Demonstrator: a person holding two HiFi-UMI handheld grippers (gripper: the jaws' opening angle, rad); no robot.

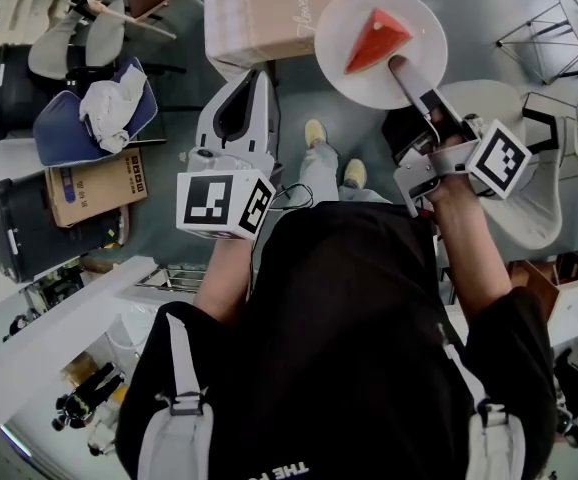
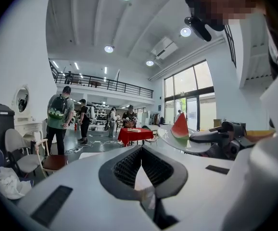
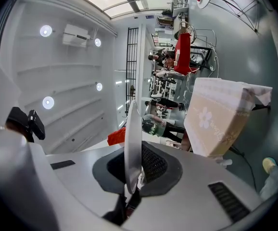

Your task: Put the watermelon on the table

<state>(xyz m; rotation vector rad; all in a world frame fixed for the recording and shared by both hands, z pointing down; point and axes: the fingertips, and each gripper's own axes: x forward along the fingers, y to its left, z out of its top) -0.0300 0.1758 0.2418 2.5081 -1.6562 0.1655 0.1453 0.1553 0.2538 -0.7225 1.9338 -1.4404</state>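
- While the right gripper point(image 1: 400, 66) pinches the rim of the white plate point(image 1: 344, 26), the watermelon slice point(image 1: 376, 40) rests on that plate, just beyond its jaws.
- The left gripper point(image 1: 258, 77) is closed and empty, beside the plate.

At one o'clock the plate point(image 1: 361, 86) is smooth, faintly glossy white, the watermelon point(image 1: 375, 40) matt red. The left gripper point(image 2: 141, 150) and right gripper point(image 1: 401, 68) have matt white plastic shells and ribbed black pads point(image 2: 127, 167). Checked cloth covers the table point(image 1: 254, 18).
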